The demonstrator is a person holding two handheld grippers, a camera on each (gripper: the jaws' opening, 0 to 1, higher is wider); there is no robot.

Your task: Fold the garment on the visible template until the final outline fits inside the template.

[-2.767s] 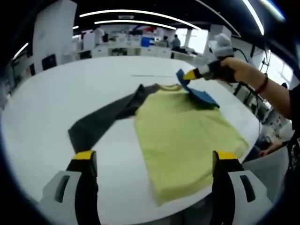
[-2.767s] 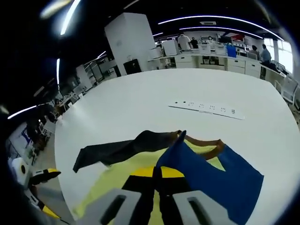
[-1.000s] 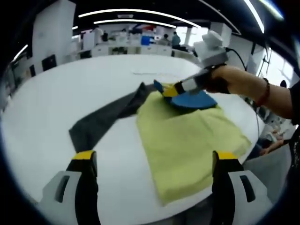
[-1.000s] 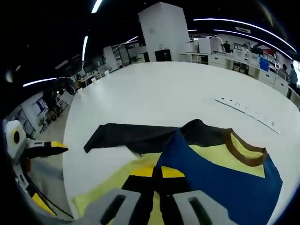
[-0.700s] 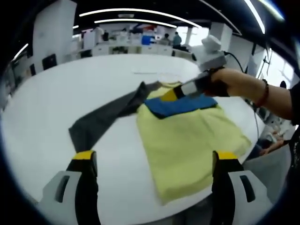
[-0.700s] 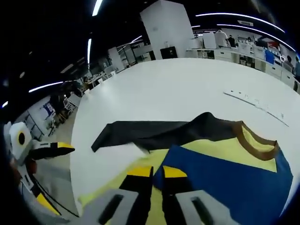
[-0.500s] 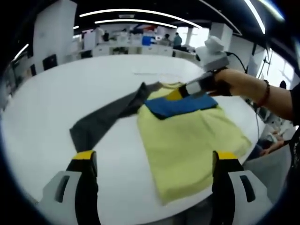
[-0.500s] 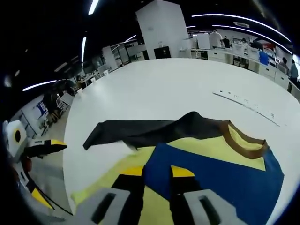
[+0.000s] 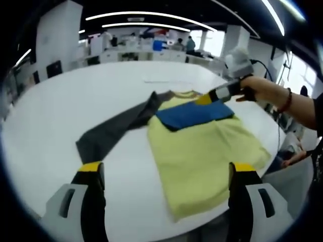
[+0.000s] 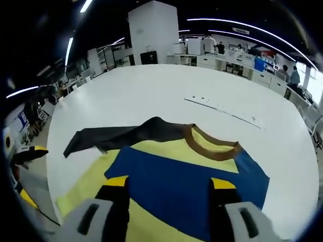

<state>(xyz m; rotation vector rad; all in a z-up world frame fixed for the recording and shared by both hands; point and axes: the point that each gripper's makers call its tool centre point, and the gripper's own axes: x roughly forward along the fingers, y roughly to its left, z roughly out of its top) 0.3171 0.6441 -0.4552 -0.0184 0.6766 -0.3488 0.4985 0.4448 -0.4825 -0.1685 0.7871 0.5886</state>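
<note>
1. Garment (image 9: 202, 146) lies flat on the white table (image 9: 60, 106), yellow body toward the near edge, brown collar (image 10: 212, 148) at the far end.
2. Blue sleeve (image 9: 194, 113) already folded across the chest, lying flat on the yellow; in the right gripper view it spans shoulder to shoulder (image 10: 181, 181).
3. Dark grey sleeve (image 9: 113, 128) not yet folded; it stretches out diagonally away from the body onto bare table.
4. No template outline that I can make out on the table; can't tell where its edges are.
5. Right gripper (image 10: 169, 186): jaws wide apart, holding nothing, hovering over the blue sleeve. From the left gripper view it sits near the collar end (image 9: 207, 99), held in a hand (image 9: 250, 88).
6. Left gripper (image 9: 166, 174): jaws wide apart, empty, near the table edge, well apart from the grey sleeve.
7. Step in hand, my read: release of the blue sleeve is done, grey sleeve is next.
8. To do it well: pinch the grey sleeve near its cuff, lift just enough to clear the table, carry it across the chest to land on the blue, keep the fold line at the shoulder seam so the body doesn't drag.
9. Risk: hem sits close to the table edge; a pull toward it could slide the shirt off.
10. Power strip (image 10: 224, 110) lies beyond the collar, well apart.
</note>
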